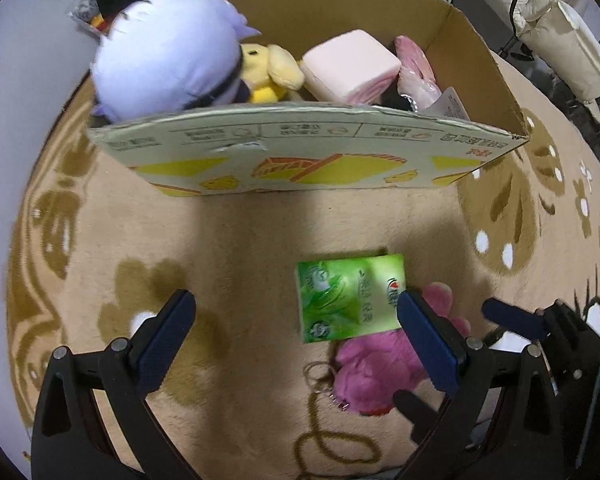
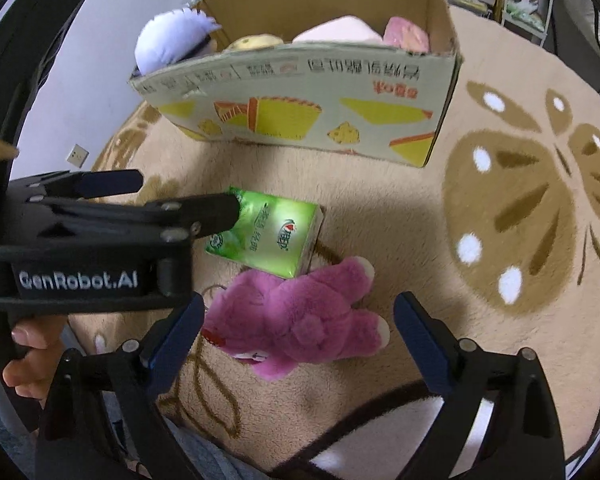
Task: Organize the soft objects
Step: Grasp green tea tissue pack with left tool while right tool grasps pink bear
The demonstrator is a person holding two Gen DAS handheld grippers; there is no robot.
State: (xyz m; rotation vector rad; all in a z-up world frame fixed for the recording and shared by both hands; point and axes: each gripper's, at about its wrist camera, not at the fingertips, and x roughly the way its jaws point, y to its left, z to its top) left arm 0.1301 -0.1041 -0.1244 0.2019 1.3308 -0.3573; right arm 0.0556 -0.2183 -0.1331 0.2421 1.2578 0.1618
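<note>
Hovering both claws low over the rug, I have two soft things yet to go into the cardboard box: a green tissue pack and a pink plush bear, lying on the rug touching each other, just in front of the box. The box already holds a lavender plush, a yellow plush and a pink cushion, so I judge these two are the leftovers.

My left claw is spread wide and grips nothing; its right finger sits at the pack's edge, so the pack looks like its target. My right claw is also wide open and empty, its fingers straddling the bear from above, ready to close. Both tilt forward and down toward the floor, the left one reaching across in front of the right.
</note>
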